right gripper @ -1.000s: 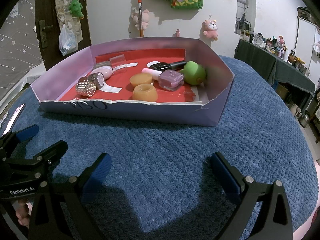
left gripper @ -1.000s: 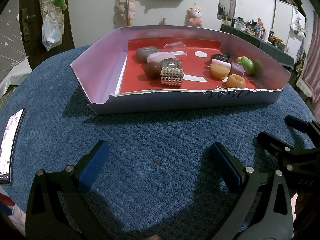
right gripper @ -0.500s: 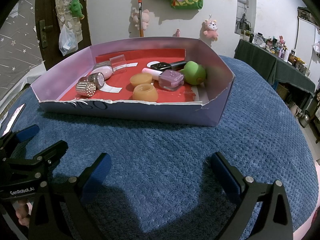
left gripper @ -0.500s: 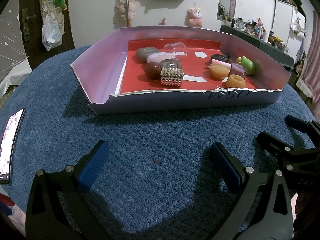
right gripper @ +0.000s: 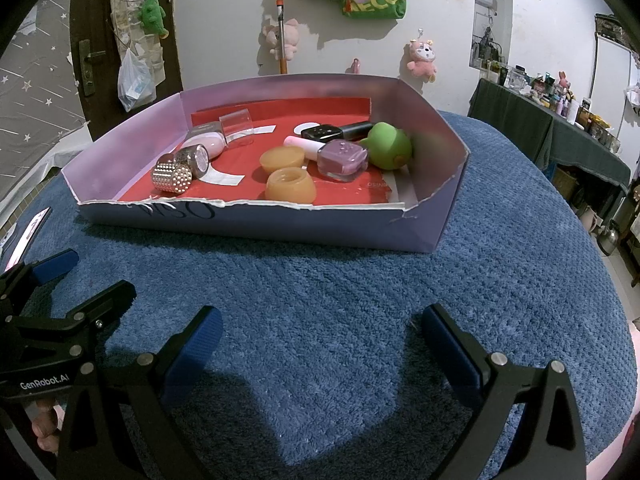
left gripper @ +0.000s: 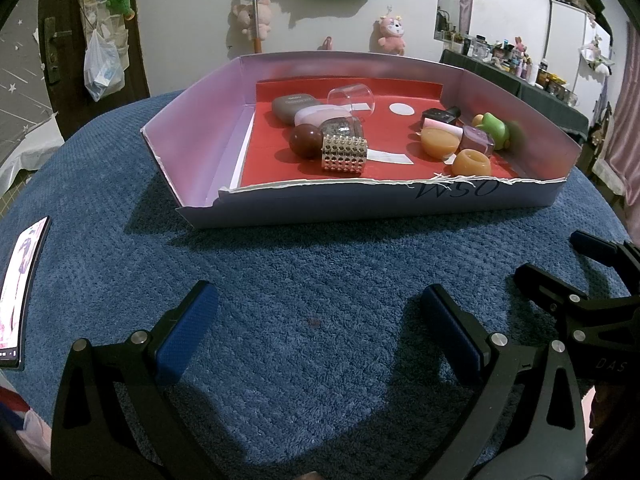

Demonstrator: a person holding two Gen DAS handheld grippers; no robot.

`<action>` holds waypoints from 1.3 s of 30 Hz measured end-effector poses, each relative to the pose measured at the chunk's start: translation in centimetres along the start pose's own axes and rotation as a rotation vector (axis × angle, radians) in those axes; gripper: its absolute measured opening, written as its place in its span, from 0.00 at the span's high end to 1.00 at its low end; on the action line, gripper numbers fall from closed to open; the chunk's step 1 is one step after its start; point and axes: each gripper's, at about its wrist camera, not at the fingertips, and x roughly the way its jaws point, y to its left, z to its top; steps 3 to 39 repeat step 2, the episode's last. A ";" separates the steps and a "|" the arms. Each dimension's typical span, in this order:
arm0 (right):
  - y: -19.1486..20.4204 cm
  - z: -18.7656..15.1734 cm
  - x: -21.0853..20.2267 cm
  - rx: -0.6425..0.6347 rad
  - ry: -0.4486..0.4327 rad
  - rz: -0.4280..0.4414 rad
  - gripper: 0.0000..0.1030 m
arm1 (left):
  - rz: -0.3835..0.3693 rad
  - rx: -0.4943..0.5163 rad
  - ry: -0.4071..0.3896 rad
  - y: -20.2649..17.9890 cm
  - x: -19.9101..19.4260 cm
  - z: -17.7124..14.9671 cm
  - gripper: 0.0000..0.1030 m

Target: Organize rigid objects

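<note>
We are seeing the left hand-held gripper (left gripper: 318, 314) hovering low in its frame over the blue surface (left gripper: 320, 264), released, fingers spread with nothing between them. The right hand-held gripper (right gripper: 318, 336) is likewise hanging released, empty, at the bottom of its view. The rigid objects are sitting in the cardboard tray (left gripper: 400, 204) across mid-frame: studded cylinder (left gripper: 345, 154) touching the brown ball (left gripper: 306, 141) at centre, orange ring (right gripper: 291, 185) and nail polish bottle (right gripper: 343, 159) toward the right.
</note>
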 end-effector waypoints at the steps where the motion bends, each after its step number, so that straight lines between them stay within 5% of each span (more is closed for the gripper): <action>1: 0.0 0.0 0.0 0.000 0.000 0.000 0.01 | 0.000 0.000 0.000 0.0 0.0 0.0 0.00; 39: 0.0 0.0 0.0 0.000 0.000 0.000 0.01 | 0.000 0.000 0.000 0.0 0.0 0.0 0.00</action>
